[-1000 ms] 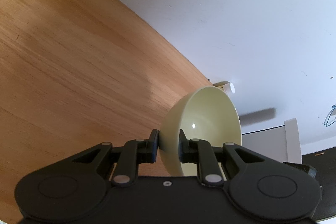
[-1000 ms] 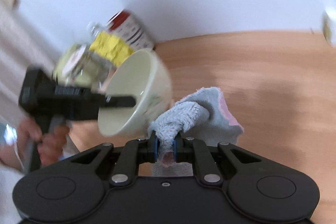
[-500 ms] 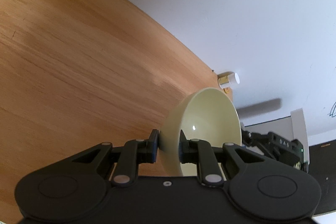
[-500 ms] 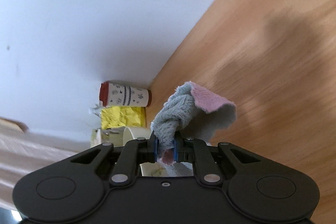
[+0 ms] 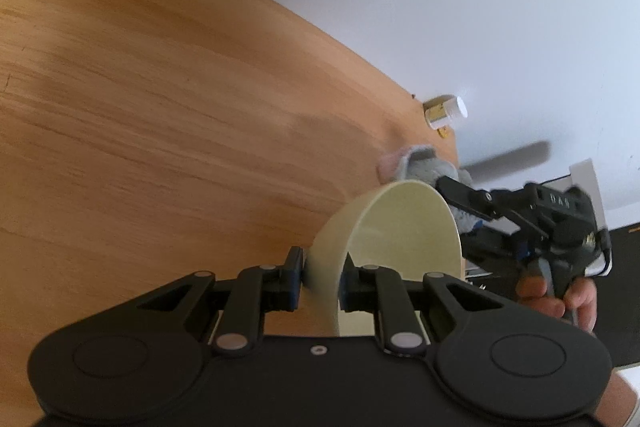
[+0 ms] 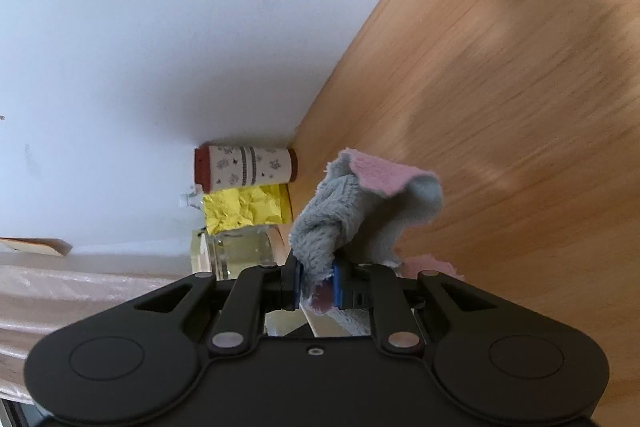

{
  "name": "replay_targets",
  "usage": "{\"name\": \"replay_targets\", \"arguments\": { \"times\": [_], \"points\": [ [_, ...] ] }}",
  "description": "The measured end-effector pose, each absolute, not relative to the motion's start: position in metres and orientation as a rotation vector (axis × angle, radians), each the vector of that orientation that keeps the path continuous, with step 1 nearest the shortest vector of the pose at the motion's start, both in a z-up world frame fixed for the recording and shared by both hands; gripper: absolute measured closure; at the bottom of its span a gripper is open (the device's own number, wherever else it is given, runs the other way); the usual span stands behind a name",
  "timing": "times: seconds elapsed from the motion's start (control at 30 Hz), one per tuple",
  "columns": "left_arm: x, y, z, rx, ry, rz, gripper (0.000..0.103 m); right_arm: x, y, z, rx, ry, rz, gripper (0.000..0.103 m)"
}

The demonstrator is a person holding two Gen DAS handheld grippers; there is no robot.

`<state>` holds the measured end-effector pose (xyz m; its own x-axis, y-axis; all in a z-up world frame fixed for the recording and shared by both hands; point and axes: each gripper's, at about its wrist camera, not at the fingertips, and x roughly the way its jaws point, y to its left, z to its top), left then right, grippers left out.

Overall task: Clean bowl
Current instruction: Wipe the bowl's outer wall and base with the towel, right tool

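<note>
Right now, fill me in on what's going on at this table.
A person is cleaning a bowl with two handheld grippers. The left gripper is shut on the rim of the pale yellow bowl, holding it tipped above the wooden table. The right gripper is shut on a bunched grey and pink cloth, which sits just behind the bowl's far edge. Whether the cloth touches the bowl cannot be told.

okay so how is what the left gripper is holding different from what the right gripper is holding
The left gripper grips a bowl: rigid, smooth, pale cream, jaws pinching its wall, one inside and one outside. The right gripper grips a cloth: soft, fuzzy, grey with pink, bunched between the jaws and flopping forward. The bowl keeps its round shape; the cloth folds over itself. Both are held above the wooden table.
</note>
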<state>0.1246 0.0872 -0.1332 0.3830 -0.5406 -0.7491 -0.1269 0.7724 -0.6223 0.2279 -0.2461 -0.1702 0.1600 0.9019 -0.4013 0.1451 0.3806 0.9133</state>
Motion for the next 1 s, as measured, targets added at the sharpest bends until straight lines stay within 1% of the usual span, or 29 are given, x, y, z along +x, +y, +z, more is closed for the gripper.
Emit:
{"name": "replay_targets", "arguments": {
  "times": [0.1,0.23,0.43,0.63,0.77,0.9,1.0],
  "points": [
    [0.127,0.083,-0.137,-0.639,1.190,-0.297,0.088,0.234,-0.235,-0.173,1.036,1.373,0.733,0.086],
    [0.130,0.074,-0.139,-0.594,1.214,-0.327,0.087,0.242,-0.209,-0.182,0.966,1.502,0.777,0.086],
    [0.130,0.070,-0.144,-0.560,1.239,-0.329,0.087,0.247,-0.171,-0.189,0.845,1.608,0.837,0.086],
    [0.132,0.063,-0.144,-0.502,1.251,-0.343,0.087,0.244,-0.148,-0.189,0.788,1.665,0.897,0.086],
    [0.131,0.065,-0.145,-0.510,1.247,-0.337,0.086,0.243,-0.136,-0.185,0.717,1.673,0.931,0.086],
    [0.130,0.073,-0.149,-0.549,1.245,-0.296,0.086,0.242,-0.148,-0.181,0.734,1.652,0.931,0.086],
    [0.130,0.076,-0.152,-0.571,1.240,-0.273,0.086,0.241,-0.172,-0.182,0.800,1.619,0.886,0.086]
  ]
}}
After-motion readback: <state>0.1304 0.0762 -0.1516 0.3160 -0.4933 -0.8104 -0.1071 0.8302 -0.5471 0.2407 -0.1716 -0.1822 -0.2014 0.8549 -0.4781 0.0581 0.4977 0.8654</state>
